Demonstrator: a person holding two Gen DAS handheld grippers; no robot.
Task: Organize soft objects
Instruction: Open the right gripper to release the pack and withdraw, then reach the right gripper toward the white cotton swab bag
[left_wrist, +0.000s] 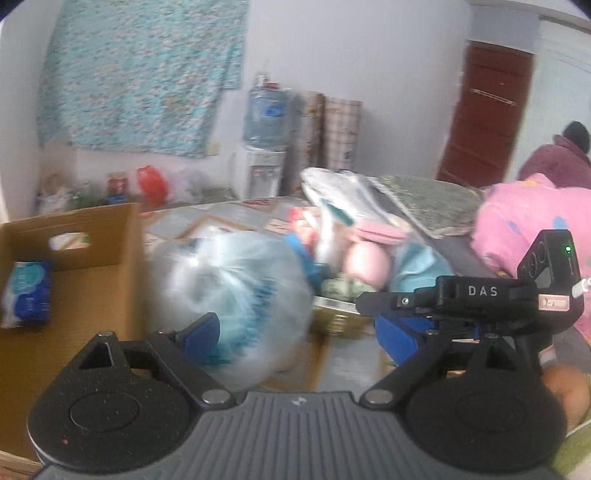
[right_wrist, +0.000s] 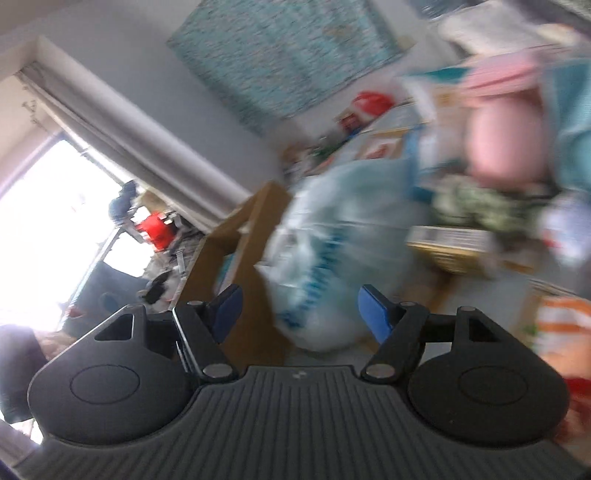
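Note:
A clear plastic bag (left_wrist: 229, 291) of blue-and-white soft goods lies on the table beside an open cardboard box (left_wrist: 92, 284). A blue tissue pack (left_wrist: 27, 295) lies in the box. My left gripper (left_wrist: 299, 336) is open wide, with the bag against its left pad (left_wrist: 201, 332) and free of the right pad. In the right wrist view, my right gripper (right_wrist: 300, 314) is open and the same bag (right_wrist: 325, 254) sits just ahead between its blue pads, unpressed. A black housing lettered DAS (left_wrist: 480, 291) hangs over the left gripper's right finger.
Behind the bag is a heap of soft things: a pink plush (left_wrist: 365, 262), a pink spotted quilt (left_wrist: 517, 225), teal cloth (left_wrist: 417, 266). A gold tin (left_wrist: 338, 317) lies at its foot. A water dispenser (left_wrist: 264, 147) and a person in maroon (left_wrist: 557, 162) are beyond.

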